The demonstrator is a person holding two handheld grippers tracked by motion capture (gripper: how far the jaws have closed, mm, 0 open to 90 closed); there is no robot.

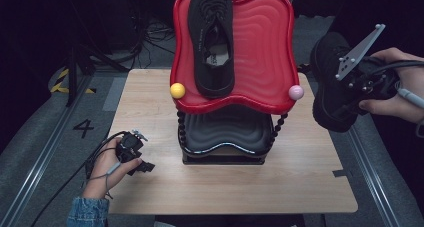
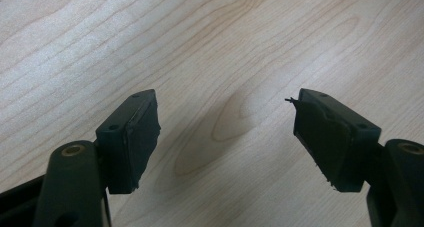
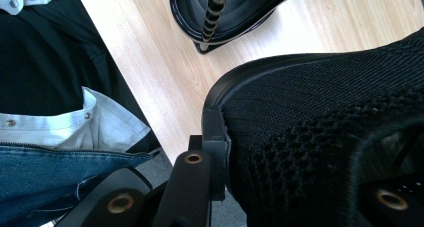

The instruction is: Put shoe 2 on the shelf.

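Note:
A two-tier stand sits mid-table, with a red top tray [image 1: 265,47] and a black lower tray [image 1: 227,129]. One black knit shoe [image 1: 212,39] lies on the red tray's left half. My right gripper [image 1: 350,89] is raised off the table's right edge and is shut on a second black shoe [image 1: 327,87], whose mesh side [image 3: 320,137] is pressed against the left jaw in the right gripper view. My left gripper [image 1: 145,166] rests low on the front left of the wooden table [image 1: 150,102], open, with bare wood [image 2: 225,122] between its jaws.
A yellow ball [image 1: 177,90] and a pink ball [image 1: 296,92] cap the red tray's front corners. Black beaded posts [image 1: 276,127] link the tiers. The lower tray's rim [image 3: 235,22] and the person's denim clothing [image 3: 50,157] appear in the right gripper view. Cables lie on the floor behind.

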